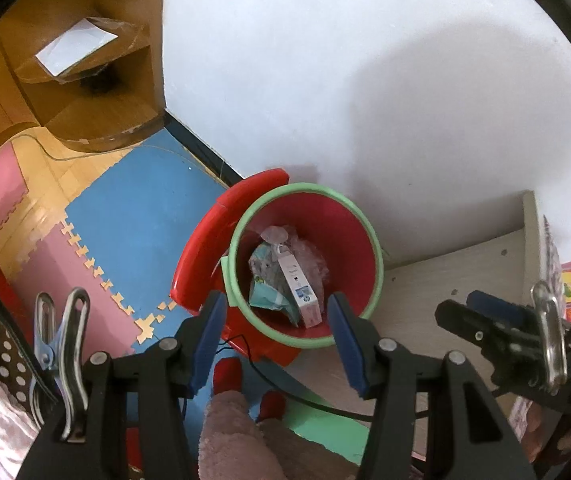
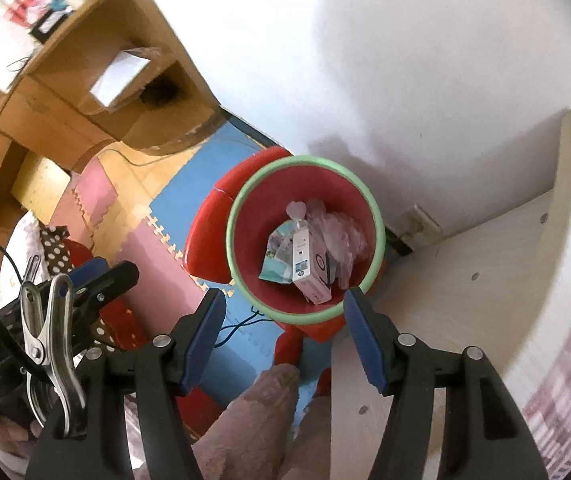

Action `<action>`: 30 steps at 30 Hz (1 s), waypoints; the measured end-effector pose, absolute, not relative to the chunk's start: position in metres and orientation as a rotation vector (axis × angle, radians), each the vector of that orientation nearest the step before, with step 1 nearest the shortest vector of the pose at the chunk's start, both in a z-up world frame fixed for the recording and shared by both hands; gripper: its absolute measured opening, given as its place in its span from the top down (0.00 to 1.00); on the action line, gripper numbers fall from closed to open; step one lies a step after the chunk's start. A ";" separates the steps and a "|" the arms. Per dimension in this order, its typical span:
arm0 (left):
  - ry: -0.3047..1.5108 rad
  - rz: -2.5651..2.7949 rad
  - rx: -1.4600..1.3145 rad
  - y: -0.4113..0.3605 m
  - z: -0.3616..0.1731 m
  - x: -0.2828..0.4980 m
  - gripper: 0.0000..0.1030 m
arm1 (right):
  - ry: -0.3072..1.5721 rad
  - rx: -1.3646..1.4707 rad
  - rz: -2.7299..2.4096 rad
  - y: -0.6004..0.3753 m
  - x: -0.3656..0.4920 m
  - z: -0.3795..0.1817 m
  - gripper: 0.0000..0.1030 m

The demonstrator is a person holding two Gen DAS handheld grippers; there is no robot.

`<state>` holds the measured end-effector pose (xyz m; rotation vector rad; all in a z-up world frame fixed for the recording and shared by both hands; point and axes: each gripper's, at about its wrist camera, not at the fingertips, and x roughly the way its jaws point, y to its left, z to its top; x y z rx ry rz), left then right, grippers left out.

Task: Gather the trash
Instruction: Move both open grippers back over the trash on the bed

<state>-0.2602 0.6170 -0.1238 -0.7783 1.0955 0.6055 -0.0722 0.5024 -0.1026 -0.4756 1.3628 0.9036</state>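
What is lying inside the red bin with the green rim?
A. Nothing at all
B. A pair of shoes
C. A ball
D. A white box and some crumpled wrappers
D: a white box leans among crumpled wrappers at the bottom of the red bin.

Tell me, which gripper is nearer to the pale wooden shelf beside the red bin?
Right. The right gripper hangs open at the shelf, one finger in front of its board. The left gripper hangs on the side away from the shelf, toward the floor mat.
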 end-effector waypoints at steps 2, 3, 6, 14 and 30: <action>1.081 0.620 -0.778 0.609 -0.114 -0.266 0.46 | 1.333 -0.473 0.924 0.497 -0.076 -0.093 0.39; 1.075 0.626 -0.780 0.606 -0.110 -0.269 0.46 | 1.320 -0.471 0.934 0.494 -0.078 -0.088 0.39; 1.058 0.651 -0.778 0.594 -0.096 -0.279 0.46 | 1.278 -0.462 0.969 0.483 -0.085 -0.071 0.39; 1.008 0.734 -0.775 0.564 -0.060 -0.305 0.46 | 1.156 -0.482 1.086 0.465 -0.111 -0.039 0.39; 0.930 0.856 -0.735 0.504 0.007 -0.324 0.46 | 1.028 -0.443 1.247 0.415 -0.137 0.002 0.39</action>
